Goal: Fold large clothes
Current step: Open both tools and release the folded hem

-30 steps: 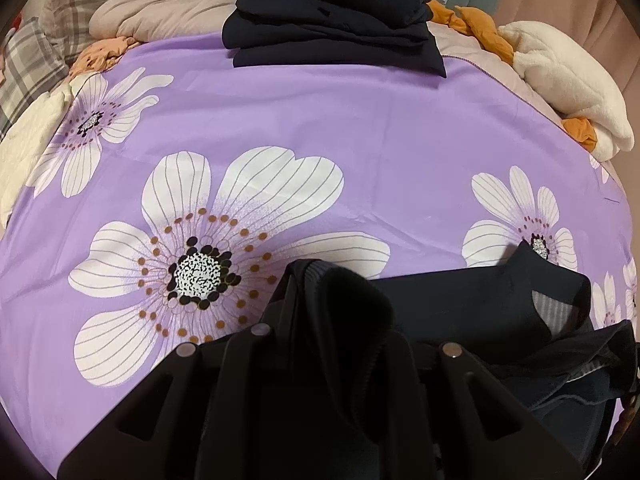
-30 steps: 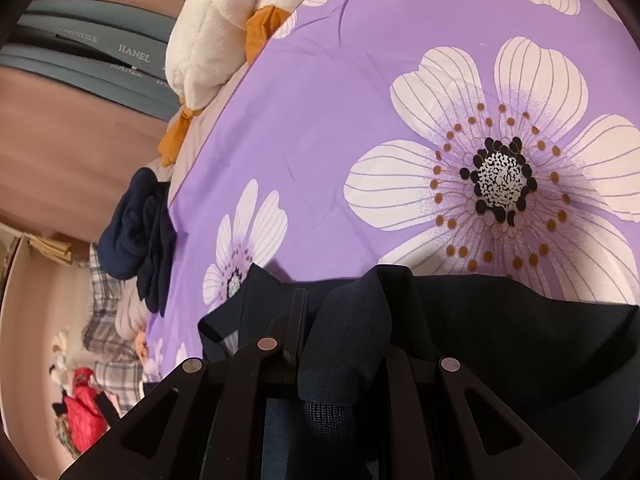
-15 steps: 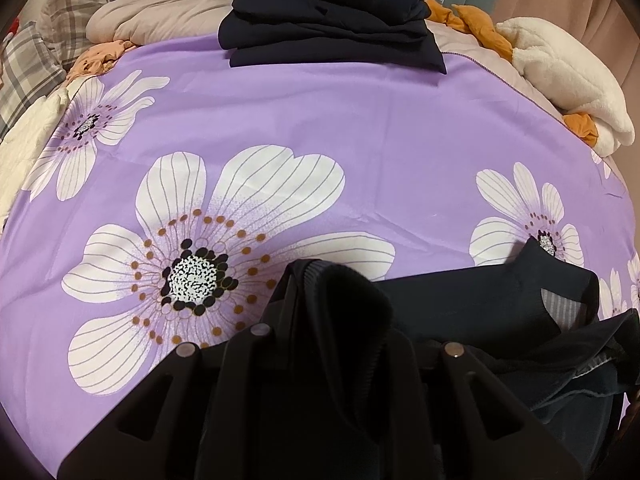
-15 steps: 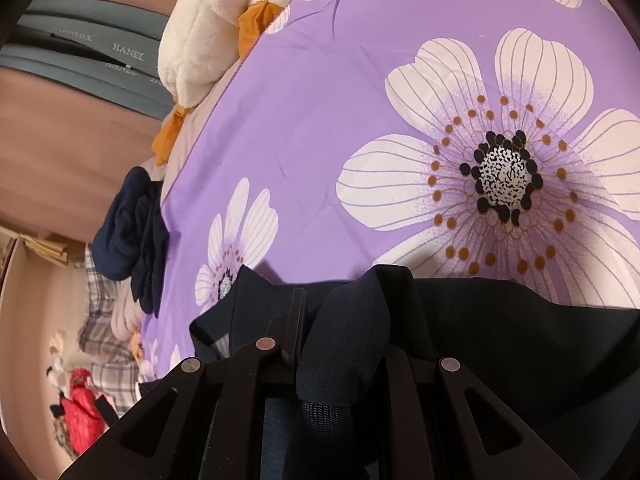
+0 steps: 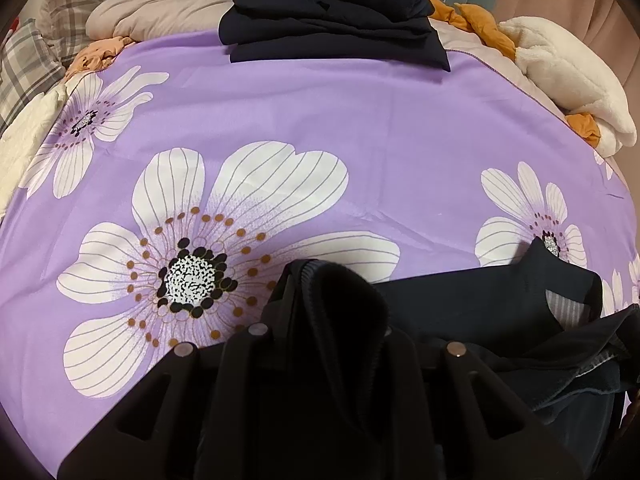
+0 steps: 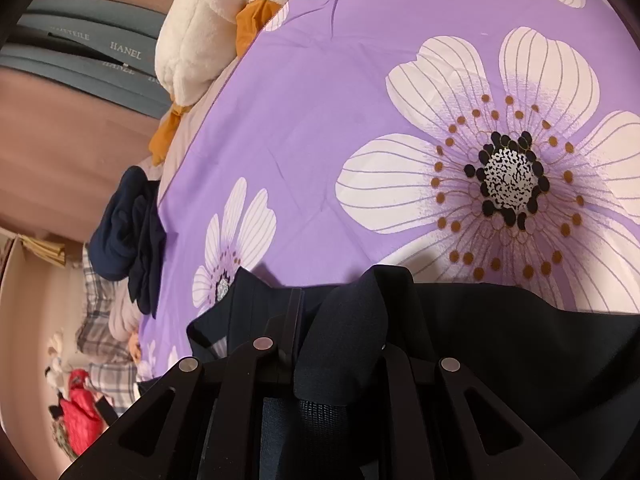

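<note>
A dark navy garment (image 5: 472,304) lies along the near edge of a purple flowered bedsheet (image 5: 320,120). My left gripper (image 5: 332,320) is shut on a bunched ribbed edge of it, which covers the fingertips. My right gripper (image 6: 344,320) is shut on another fold of the same garment (image 6: 520,336), which spreads to the right of it over the sheet (image 6: 320,120). A loose corner of the garment sticks up at the right in the left wrist view.
A stack of folded dark clothes (image 5: 332,12) sits at the far edge of the sheet; it also shows in the right wrist view (image 6: 128,232). A white fleece with orange cloth (image 5: 568,88) lies at the far right. Plaid bedding (image 5: 36,56) lies far left.
Both grippers keep their hold on the garment and have edged slightly forward over the sheet; the folded stack looks a little nearer in the left wrist view.
</note>
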Demonstrator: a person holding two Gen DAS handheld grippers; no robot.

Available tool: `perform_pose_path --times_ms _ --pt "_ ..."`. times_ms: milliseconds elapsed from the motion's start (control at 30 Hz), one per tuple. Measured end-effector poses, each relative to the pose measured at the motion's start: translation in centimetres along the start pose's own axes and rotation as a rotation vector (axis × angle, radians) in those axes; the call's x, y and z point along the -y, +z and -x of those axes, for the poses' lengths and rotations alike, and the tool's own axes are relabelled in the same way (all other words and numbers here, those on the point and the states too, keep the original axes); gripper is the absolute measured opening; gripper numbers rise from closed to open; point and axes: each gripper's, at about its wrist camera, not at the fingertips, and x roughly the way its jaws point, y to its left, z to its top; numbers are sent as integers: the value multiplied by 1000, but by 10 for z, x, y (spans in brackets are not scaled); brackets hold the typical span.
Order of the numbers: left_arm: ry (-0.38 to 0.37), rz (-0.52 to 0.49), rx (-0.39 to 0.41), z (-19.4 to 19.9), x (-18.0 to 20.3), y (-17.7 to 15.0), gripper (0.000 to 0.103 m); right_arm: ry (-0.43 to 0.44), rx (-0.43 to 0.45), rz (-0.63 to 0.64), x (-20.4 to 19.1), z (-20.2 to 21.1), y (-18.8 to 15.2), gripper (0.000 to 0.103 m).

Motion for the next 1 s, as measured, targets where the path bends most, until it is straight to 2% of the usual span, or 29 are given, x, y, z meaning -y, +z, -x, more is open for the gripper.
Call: perform_pose_path --times_ms 367,1000 --pt "-13 29 -16 -3 -3 1 22 4 -10 -10 2 -3 2 14" --pt "-45 104 -20 -2 -10 6 30 40 5 -69 4 3 11 23"
